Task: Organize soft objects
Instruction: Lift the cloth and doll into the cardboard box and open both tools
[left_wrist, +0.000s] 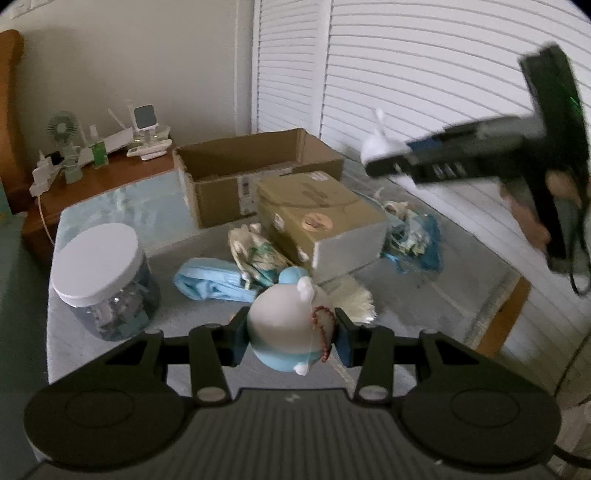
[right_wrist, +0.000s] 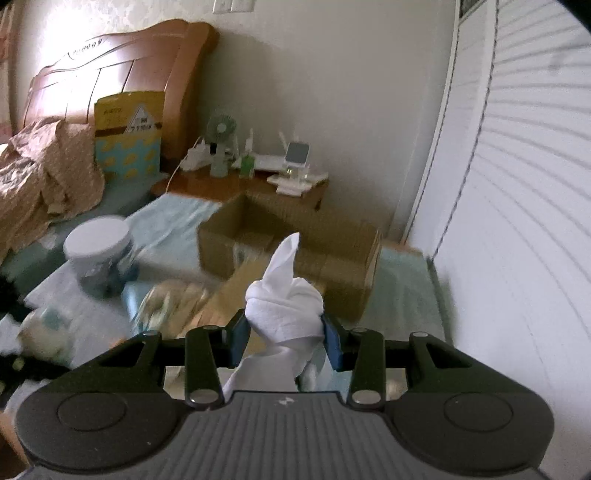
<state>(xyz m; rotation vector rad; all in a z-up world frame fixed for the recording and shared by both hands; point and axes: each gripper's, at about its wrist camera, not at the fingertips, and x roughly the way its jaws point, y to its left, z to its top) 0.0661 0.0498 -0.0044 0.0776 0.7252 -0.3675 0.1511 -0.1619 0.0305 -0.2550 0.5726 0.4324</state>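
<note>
A white-and-blue plush toy (left_wrist: 291, 325) is clamped between the blue pads of the left tongs (left_wrist: 291, 338), raised above the surface (left_wrist: 424, 295). A knotted white cloth (right_wrist: 284, 302) is pinched between the pads of the right tongs (right_wrist: 284, 338), its tip pointing up before the open cardboard box (right_wrist: 332, 236).

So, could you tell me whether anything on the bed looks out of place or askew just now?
Yes: the closed tan box sits tilted, propped over the loose soft items rather than lying flat, with a patterned cloth and a blue-and-white bundle crumpled against its sides. The open cardboard box behind it looks empty.
</note>
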